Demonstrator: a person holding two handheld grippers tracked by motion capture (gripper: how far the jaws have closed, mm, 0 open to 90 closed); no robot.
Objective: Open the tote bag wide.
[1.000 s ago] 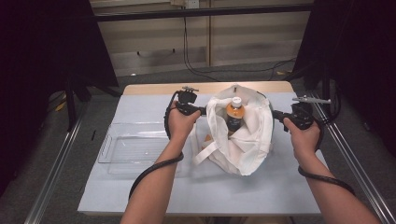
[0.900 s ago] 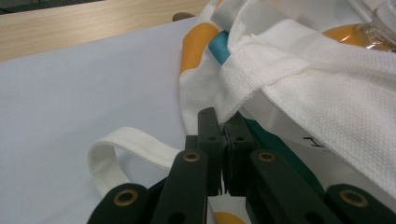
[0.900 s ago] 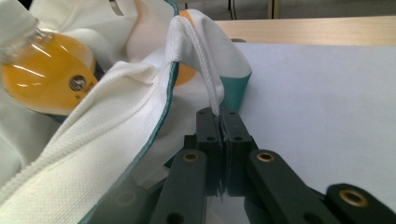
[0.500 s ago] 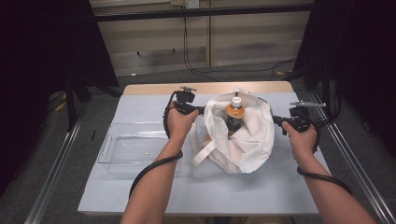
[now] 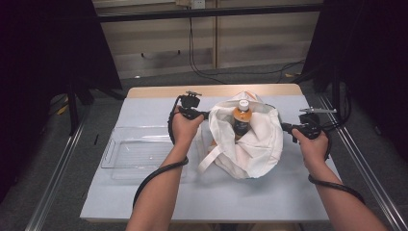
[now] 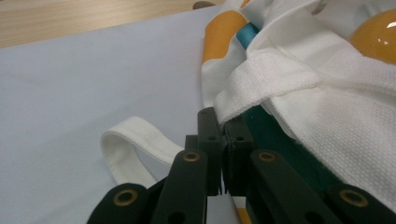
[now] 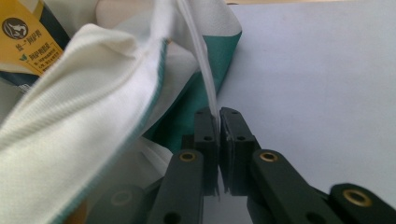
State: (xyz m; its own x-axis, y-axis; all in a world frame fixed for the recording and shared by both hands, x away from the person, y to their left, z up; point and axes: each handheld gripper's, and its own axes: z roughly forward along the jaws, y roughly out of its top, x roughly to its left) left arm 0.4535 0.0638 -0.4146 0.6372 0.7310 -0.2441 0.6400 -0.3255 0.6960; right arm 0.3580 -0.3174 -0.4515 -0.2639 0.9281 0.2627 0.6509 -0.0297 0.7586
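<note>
While each claw stays out of it, with the left claw (image 5: 206, 115) and right claw (image 5: 285, 127) clamped on opposite rims of the white bag (image 5: 255, 144) on the bench (image 5: 144, 202), spread evenly, keeping the bottle (image 5: 242, 118) upright.

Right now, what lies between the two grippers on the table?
In the high view, the white cloth bag stretches between the left gripper and right gripper, with a bottle standing inside it.
</note>
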